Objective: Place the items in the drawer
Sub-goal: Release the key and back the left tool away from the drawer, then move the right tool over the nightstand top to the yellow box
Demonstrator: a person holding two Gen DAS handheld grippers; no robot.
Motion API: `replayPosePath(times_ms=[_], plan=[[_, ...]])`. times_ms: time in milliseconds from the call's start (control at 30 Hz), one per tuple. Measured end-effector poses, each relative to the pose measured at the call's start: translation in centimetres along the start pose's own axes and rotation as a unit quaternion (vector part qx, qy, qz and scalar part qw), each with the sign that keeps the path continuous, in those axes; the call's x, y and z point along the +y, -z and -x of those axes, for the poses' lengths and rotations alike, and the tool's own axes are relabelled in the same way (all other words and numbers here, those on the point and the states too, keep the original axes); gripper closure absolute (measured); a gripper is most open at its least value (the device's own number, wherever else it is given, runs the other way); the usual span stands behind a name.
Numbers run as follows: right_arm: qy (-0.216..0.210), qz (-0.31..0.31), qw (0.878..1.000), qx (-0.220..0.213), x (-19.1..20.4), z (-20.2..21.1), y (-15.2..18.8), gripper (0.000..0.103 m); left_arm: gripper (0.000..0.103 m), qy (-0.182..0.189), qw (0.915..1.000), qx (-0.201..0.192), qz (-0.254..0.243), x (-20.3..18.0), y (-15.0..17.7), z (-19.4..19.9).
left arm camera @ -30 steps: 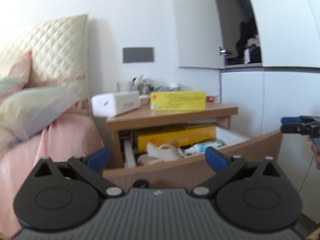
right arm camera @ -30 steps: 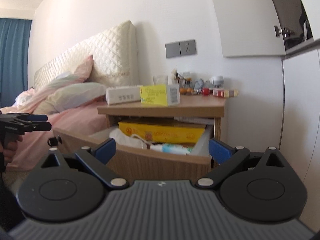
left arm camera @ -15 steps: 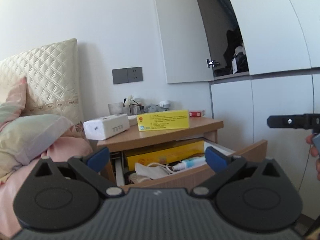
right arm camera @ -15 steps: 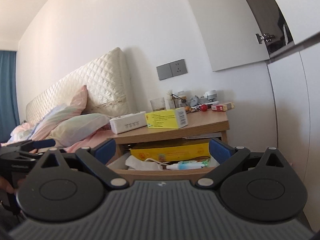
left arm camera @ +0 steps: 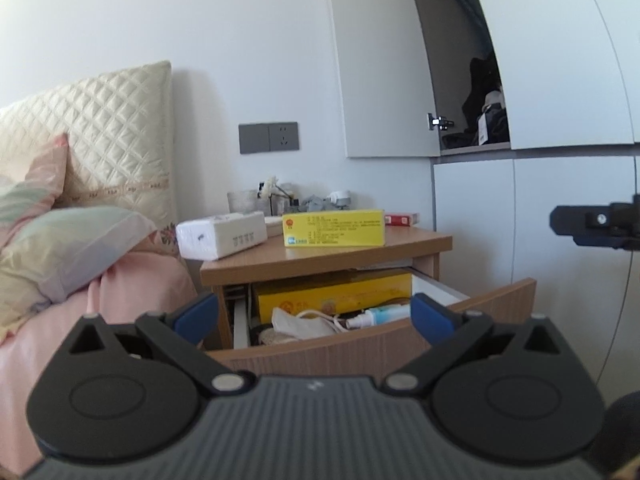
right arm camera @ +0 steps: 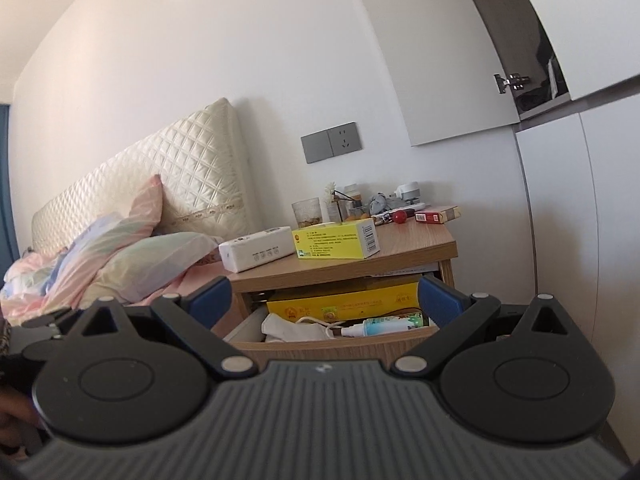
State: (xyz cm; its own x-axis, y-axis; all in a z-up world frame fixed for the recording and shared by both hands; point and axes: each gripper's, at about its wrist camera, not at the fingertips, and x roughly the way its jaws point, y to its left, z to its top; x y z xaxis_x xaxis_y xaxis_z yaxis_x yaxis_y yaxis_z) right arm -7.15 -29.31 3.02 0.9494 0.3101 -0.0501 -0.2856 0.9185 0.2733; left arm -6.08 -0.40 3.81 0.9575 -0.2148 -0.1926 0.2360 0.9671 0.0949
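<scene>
A wooden nightstand (left arm camera: pixel 320 258) stands by the bed with its drawer (left arm camera: pixel 400 344) pulled open. The drawer holds a large yellow box (left arm camera: pixel 336 294), a white pouch (left arm camera: pixel 296 322) and a small spray bottle (left arm camera: pixel 380 316). On top lie a yellow box (left arm camera: pixel 334 227), a white tissue pack (left arm camera: pixel 222 238) and a red pack (left arm camera: pixel 400 219). My left gripper (left arm camera: pixel 314 316) is open and empty, in front of the drawer. My right gripper (right arm camera: pixel 324 300) is open and empty, also facing the drawer (right arm camera: pixel 328 346); the yellow box (right arm camera: pixel 336 238) and tissue pack (right arm camera: pixel 256 254) show there too.
A bed with pink sheets (left arm camera: pixel 60 320) and pillows (left arm camera: pixel 60 248) lies left of the nightstand. White wardrobe doors (left arm camera: pixel 520 220) stand to the right, one upper door ajar. A glass (right arm camera: pixel 307 212) and small clutter (right arm camera: pixel 380 204) sit at the back of the nightstand top.
Both grippers have pulled back and tilted up from the drawer, so the nightstand looks smaller and lower. Both stay open and empty. The drawer remains open.
</scene>
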Motion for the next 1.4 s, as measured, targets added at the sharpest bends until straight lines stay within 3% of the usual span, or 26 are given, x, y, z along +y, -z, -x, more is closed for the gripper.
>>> replayPosePath(times_ms=[300,533,700,967,1167,1400], plan=[[0.026,-0.012,0.999,0.019,0.3,0.0,1.1,0.001,0.0,-0.004,0.9998,-0.009,0.018,1.0,-0.6,0.3],[0.02,0.005,1.0,0.001,1.7,-0.2,0.8,0.001,0.0,0.001,0.9995,-0.028,0.012,1.1,-0.8,0.5],[0.015,0.017,1.0,0.003,1.8,-1.6,0.6,0.001,0.0,-0.016,0.9989,-0.019,0.04,2.3,-0.8,0.2],[0.011,0.023,1.0,0.008,1.4,-3.8,0.5,0.001,0.0,-0.059,0.9978,-0.019,0.023,4.0,0.1,-0.9],[0.024,-0.032,0.998,0.04,0.4,-5.1,2.3,0.001,0.0,-0.059,0.998,-0.016,0.019,4.7,0.5,-1.2],[0.028,-0.025,0.997,0.061,1.1,-5.6,3.5,0.001,0.0,-0.056,0.9982,-0.02,0.011,4.4,1.6,-1.1]])
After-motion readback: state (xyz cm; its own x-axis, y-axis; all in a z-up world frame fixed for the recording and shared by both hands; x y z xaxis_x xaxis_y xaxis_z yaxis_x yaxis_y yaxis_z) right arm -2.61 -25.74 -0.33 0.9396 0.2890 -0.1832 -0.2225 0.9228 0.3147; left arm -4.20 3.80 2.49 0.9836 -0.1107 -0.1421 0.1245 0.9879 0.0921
